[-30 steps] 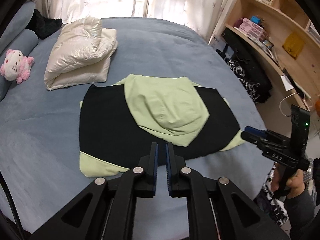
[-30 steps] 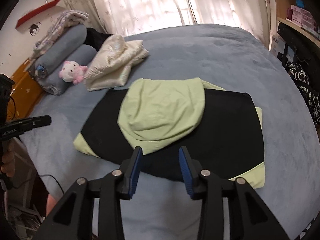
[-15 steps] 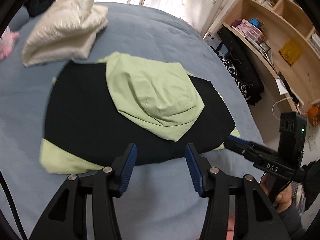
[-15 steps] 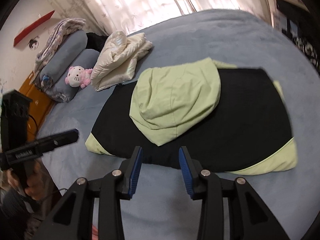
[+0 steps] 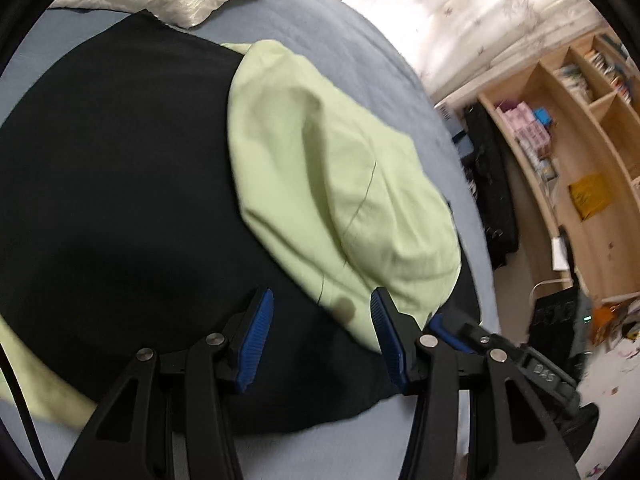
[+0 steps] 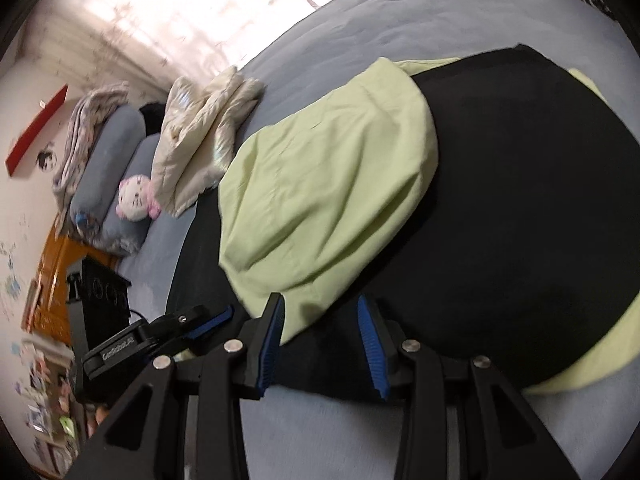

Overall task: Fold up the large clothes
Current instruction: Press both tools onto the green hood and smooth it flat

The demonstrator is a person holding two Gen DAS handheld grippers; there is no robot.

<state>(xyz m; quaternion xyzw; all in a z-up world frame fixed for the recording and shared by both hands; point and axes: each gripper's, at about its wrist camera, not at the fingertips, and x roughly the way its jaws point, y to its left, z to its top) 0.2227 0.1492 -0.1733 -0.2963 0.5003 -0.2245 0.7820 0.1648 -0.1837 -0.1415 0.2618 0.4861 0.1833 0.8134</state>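
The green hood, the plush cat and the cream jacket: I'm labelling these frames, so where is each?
green hood (image 6: 320,184), right wrist view, middle of its top panel.
plush cat (image 6: 134,200), right wrist view, its white face.
cream jacket (image 6: 200,132), right wrist view, middle of the folded bundle.

1. The folded garment (image 5: 120,200) lies flat on the bed (image 6: 420,12), near its front edge.
2. The hood (image 5: 332,184) lies on top of the garment's body.
3. Behind the garment lies a puffy jacket (image 6: 204,128), its edge touching the garment's far corner.
4. Left of the jacket in the right wrist view sits a plush toy (image 6: 134,200), against rolled bedding (image 6: 112,140).
5. Shelves (image 5: 580,128) stand beyond the bed's right side.
6. The left gripper (image 5: 322,320) and the right gripper (image 6: 320,320) hover side by side over the garment's near edge.
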